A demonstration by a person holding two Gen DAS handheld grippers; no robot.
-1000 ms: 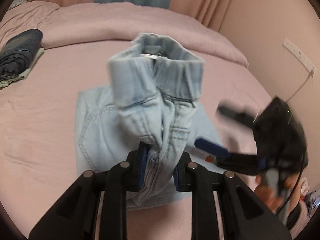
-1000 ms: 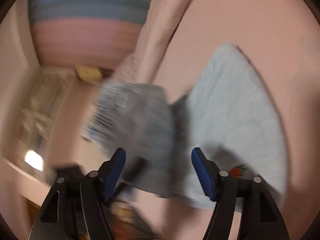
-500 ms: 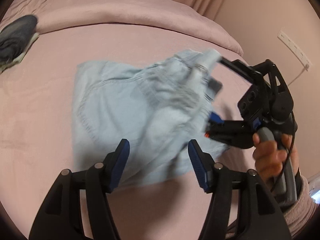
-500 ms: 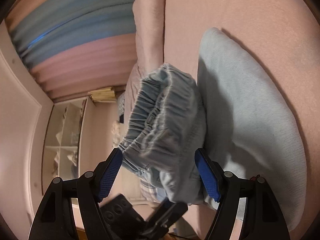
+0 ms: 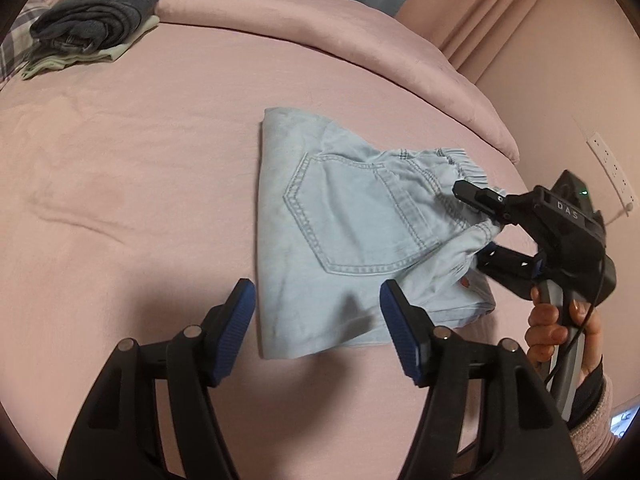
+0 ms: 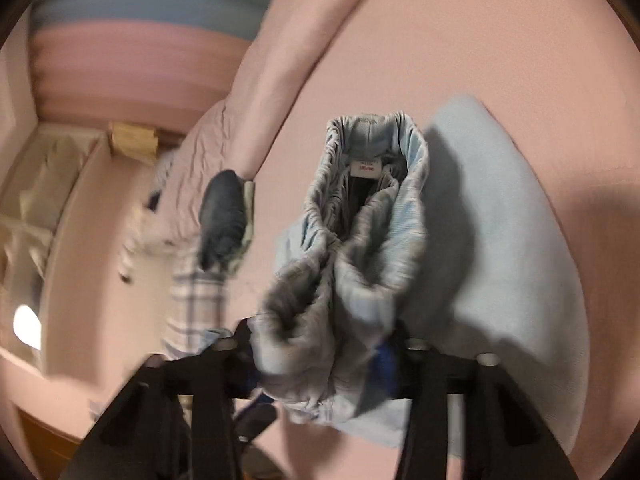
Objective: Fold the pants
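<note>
Since a second ago the left gripper [image 5: 316, 320] has let go and gapes empty, the right gripper [image 6: 320, 356] pinching the pants [image 5: 352, 236] waistband, whose label only its view shows, dark folded clothes [image 5: 96, 20] lying well apart.

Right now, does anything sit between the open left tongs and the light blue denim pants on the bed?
Nothing visible does. The left tongs hang open just over the near edge of the light blue denim pants, with only pink bedsheet around.

Pink bed sheet [image 5: 140, 184], rolled pink duvet [image 5: 320, 28] far side, pink curtains [image 5: 500, 12] far right, power strip [image 5: 610, 168] on right wall, folded dark clothes [image 5: 96, 20] far left.
</note>
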